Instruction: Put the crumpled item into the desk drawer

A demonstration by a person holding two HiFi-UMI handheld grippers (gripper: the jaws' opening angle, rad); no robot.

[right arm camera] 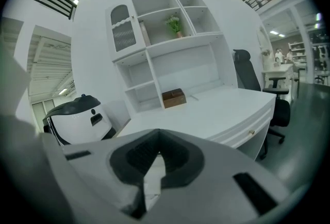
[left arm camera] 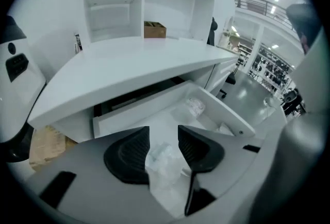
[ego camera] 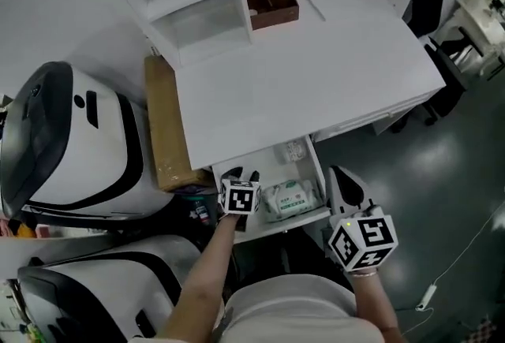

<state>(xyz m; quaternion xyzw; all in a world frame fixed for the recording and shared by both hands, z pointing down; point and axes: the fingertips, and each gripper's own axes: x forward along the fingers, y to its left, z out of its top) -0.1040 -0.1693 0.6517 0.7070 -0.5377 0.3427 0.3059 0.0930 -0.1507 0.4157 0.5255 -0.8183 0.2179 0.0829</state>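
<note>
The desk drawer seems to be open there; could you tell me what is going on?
A person stands at the white desk with a gripper in each hand. The drawer is pulled out. The left gripper hangs over it with its jaws apart, and the crumpled item lies loose in the drawer beneath them, not gripped. The right gripper is shut and empty, off to the drawer's right.
</note>
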